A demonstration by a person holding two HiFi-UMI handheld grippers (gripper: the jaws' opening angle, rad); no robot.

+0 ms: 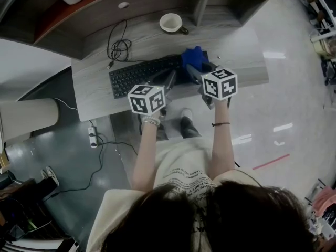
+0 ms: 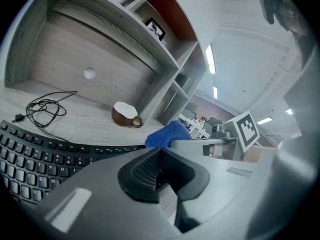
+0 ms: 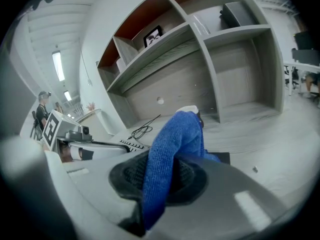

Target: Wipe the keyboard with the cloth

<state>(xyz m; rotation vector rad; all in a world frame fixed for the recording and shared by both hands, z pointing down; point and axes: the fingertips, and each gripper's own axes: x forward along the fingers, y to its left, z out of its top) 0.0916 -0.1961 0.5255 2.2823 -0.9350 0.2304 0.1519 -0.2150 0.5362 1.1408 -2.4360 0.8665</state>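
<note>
One brown cup stands at the far side of the desk, its inside pale; I can't tell if anything is in it. In the shelf unit behind, one compartment holds a small framed picture.

The single black keyboard lies along the desk's near edge, with one coiled cable on the bare wood beyond it. To the right of the keyboard the top is open as far as the desk's right edge.

There are two tongs. The right gripper is pinching the one blue cloth, which is bunched over the keyboard's right end. The left gripper hangs above the keyboard's near side, just left of the cloth, its jaws pressed together on nothing
</note>
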